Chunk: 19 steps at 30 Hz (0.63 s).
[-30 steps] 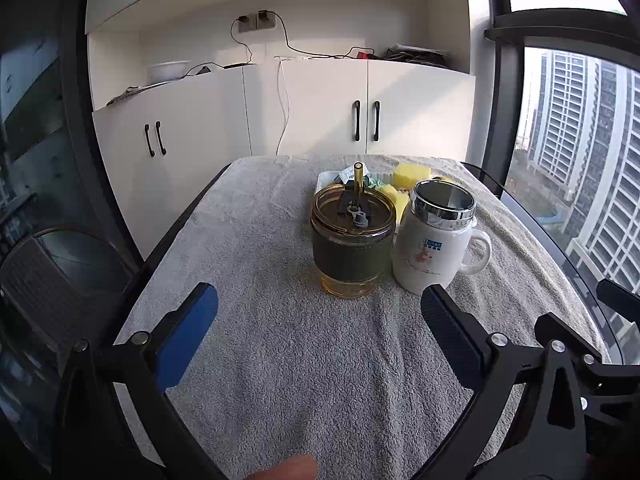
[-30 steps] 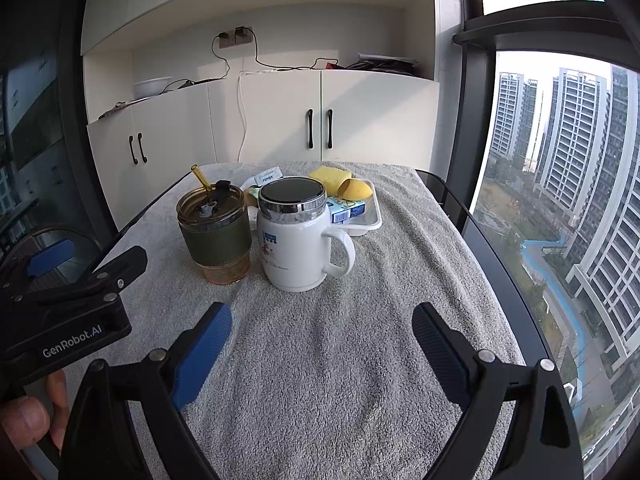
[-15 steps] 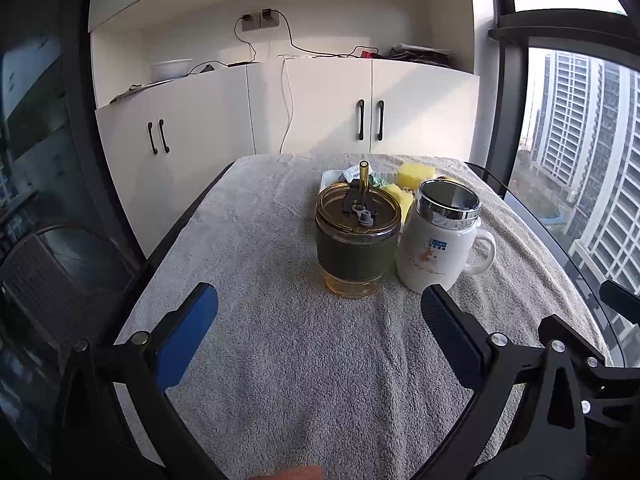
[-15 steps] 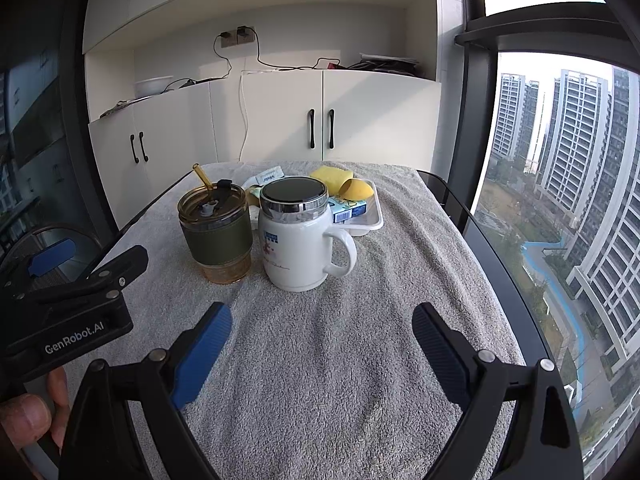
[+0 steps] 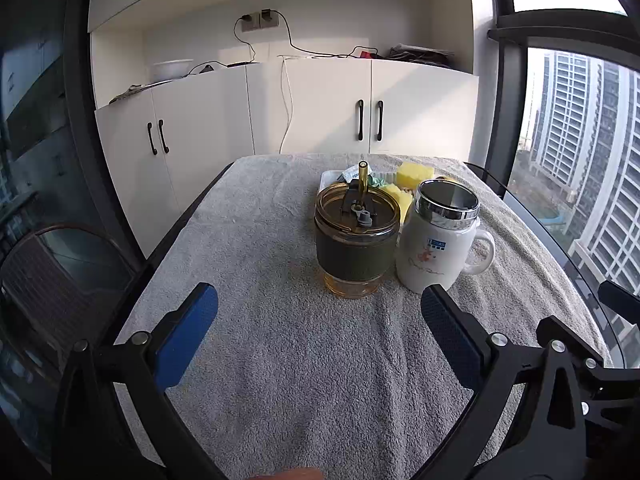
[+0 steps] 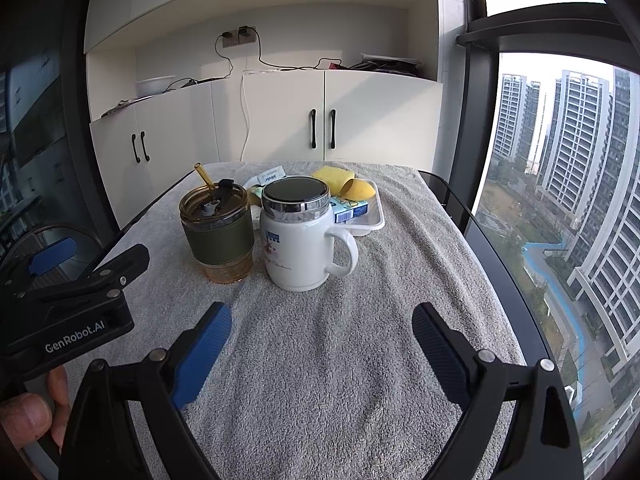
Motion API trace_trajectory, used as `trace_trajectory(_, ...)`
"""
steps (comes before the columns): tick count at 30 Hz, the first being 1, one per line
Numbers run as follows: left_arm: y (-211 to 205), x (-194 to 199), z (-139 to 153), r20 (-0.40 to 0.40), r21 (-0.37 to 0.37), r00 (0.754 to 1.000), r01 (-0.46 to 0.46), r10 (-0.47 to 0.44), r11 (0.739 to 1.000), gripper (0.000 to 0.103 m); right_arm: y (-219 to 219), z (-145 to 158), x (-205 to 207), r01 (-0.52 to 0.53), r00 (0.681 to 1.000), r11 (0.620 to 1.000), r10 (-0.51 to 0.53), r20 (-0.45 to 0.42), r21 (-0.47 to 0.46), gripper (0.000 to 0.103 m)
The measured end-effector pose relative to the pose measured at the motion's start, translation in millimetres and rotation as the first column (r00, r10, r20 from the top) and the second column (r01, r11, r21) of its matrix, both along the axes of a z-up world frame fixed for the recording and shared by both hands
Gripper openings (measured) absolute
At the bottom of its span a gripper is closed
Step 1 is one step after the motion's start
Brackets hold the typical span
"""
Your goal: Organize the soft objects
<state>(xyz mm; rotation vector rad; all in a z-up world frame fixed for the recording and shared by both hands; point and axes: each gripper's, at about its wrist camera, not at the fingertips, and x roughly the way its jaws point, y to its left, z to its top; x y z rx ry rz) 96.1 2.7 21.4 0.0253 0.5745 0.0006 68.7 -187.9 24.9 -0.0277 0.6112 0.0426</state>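
We are holding the left gripper (image 5: 319,314) and right gripper (image 6: 322,330) released, both empty, above the grey towel (image 6: 320,360); yellow sponges (image 6: 333,176) are sitting in the white tray (image 6: 374,226) behind the mug (image 6: 298,240) and tumbler (image 6: 218,232).

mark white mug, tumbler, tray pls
white mug (image 6: 296,248), right wrist view, front of the body.
tumbler (image 6: 219,236), right wrist view, green sleeve.
tray (image 6: 374,224), right wrist view, near right rim.
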Motion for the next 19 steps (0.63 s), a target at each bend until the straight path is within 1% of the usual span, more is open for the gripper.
trace_trajectory(10, 1.2, -0.5, 0.0, 0.009, 0.003, 1.0, -0.019, 0.019, 1.0, 0.103, -0.1, 0.0, -0.1, 0.0, 1.0, 1.0, 0.0, 0.0, 0.001, 0.094)
trace_trajectory(19, 2.0, -1.6, 1.2, 0.023, -0.01, 1.0, -0.013, 0.013, 1.0, 0.103, -0.3, -0.7, -1.2, -0.003, 1.0, 1.0, 0.003, 0.0, 0.003, 0.094)
